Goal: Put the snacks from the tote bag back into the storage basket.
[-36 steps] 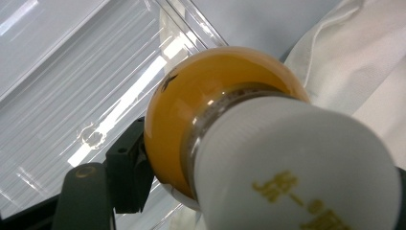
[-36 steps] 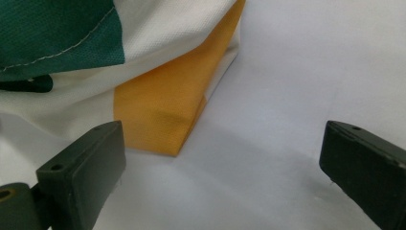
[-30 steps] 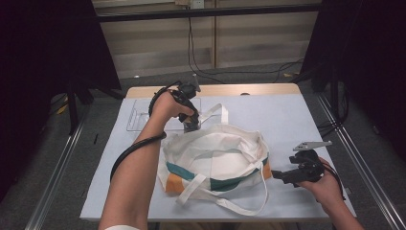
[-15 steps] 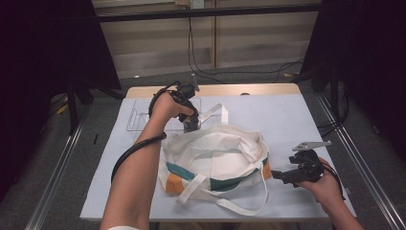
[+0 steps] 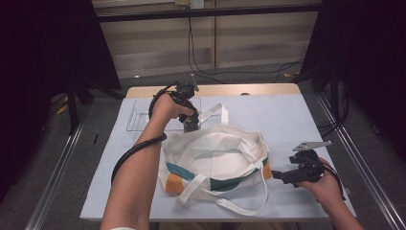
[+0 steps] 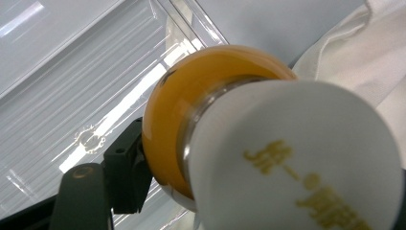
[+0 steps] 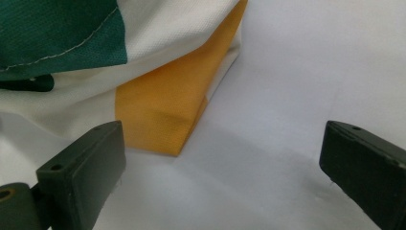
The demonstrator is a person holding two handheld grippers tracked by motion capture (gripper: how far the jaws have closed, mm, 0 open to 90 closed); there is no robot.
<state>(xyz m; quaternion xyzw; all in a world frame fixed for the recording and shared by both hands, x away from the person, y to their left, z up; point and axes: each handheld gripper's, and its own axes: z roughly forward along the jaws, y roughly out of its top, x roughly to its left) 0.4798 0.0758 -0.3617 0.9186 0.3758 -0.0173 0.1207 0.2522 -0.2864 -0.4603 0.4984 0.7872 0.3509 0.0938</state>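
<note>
Bottle (image 6: 268, 143) blurred, its cap cut off; one left finger hidden behind it

Matt woven cloth bag (image 5: 218, 158), glossy orange bottle (image 6: 201, 96) probably plastic, clear ribbed plastic tray (image 6: 72, 81).

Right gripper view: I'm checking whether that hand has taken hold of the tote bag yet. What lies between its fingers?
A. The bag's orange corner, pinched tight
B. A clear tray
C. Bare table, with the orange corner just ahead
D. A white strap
C: the right gripper stands open over bare table, the tote bag's orange corner ahead and unpinched.
</note>
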